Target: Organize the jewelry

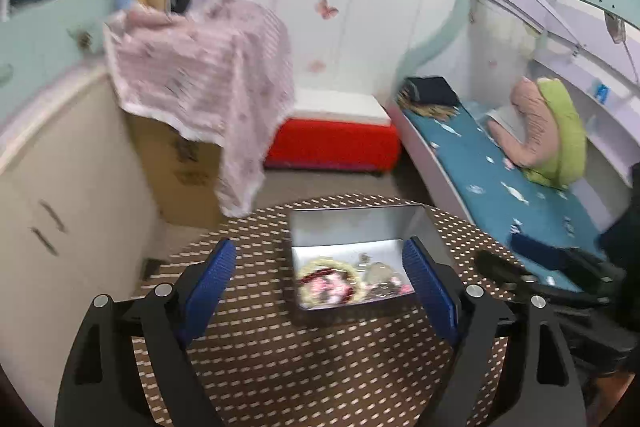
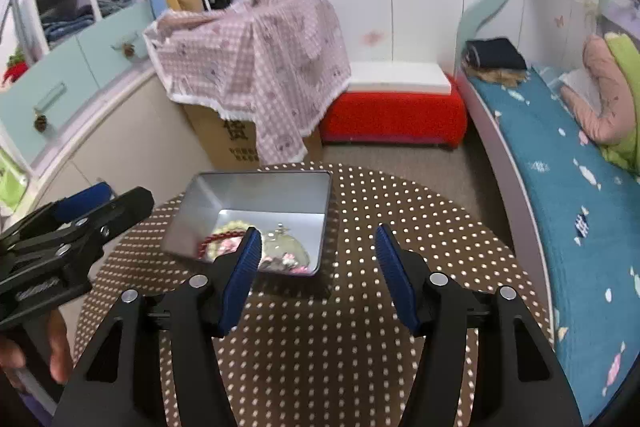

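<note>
A silver metal tin (image 1: 356, 227) (image 2: 272, 193) stands on a round brown table with white dots (image 1: 280, 367) (image 2: 360, 347). In the tin lie jewelry pieces: a cream bead bracelet (image 1: 320, 263) (image 2: 230, 227), a dark red bead bracelet (image 2: 216, 239), pink pieces (image 1: 332, 287) (image 2: 288, 261) and a silvery piece (image 1: 378, 273) (image 2: 286, 247). My left gripper (image 1: 318, 259) is open and empty, its fingers either side of the tin's near part. My right gripper (image 2: 318, 241) is open and empty, just right of the tin. The left gripper also shows in the right wrist view (image 2: 96, 203), left of the tin.
A cardboard box under a pink checked cloth (image 2: 256, 67) stands behind the table. A red bench with a white top (image 2: 394, 115) is against the wardrobe. A bed with a blue cover (image 2: 560, 187) runs along the right. Cream cabinets (image 1: 60, 187) are on the left.
</note>
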The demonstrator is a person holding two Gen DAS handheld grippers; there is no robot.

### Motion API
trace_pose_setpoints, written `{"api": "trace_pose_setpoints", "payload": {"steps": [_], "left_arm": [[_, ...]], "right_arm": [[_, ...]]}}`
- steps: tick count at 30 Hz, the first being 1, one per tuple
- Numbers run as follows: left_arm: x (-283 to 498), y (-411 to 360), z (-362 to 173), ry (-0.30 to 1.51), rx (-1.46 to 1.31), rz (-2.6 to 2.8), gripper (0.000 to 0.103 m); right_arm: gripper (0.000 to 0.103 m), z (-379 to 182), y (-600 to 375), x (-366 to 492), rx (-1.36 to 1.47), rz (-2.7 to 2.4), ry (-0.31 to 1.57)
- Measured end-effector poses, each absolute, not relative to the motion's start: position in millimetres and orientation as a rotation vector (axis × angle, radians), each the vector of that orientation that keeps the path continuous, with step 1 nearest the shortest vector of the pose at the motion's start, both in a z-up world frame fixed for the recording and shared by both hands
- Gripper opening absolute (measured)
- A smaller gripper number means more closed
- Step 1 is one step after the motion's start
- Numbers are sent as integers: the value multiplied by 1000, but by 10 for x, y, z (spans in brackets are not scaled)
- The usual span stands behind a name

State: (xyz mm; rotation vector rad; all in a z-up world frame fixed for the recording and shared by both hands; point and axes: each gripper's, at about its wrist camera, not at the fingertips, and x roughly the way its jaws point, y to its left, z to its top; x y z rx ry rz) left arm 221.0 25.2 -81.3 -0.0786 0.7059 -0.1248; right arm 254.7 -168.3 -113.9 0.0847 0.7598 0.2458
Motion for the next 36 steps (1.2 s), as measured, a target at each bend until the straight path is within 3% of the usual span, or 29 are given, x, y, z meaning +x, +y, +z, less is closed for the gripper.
{"api": "trace_pose_setpoints", "payload": {"steps": [9,11,14,36], "left_arm": [[1552,368,-486,625,-76,-107,83],[1379,350,-411,613,-70,-130,89],[1183,317,-318,592,-55,-146,90],[-73,229,214,259,2,-58,91]], "right_arm": [[74,-623,-1615,1683,36,235,600],[74,-520,-1563,1515,26,238,569],[78,-392,-1517,1269,13,244,534],[84,137,-1409,41,-37,202,322]]}}
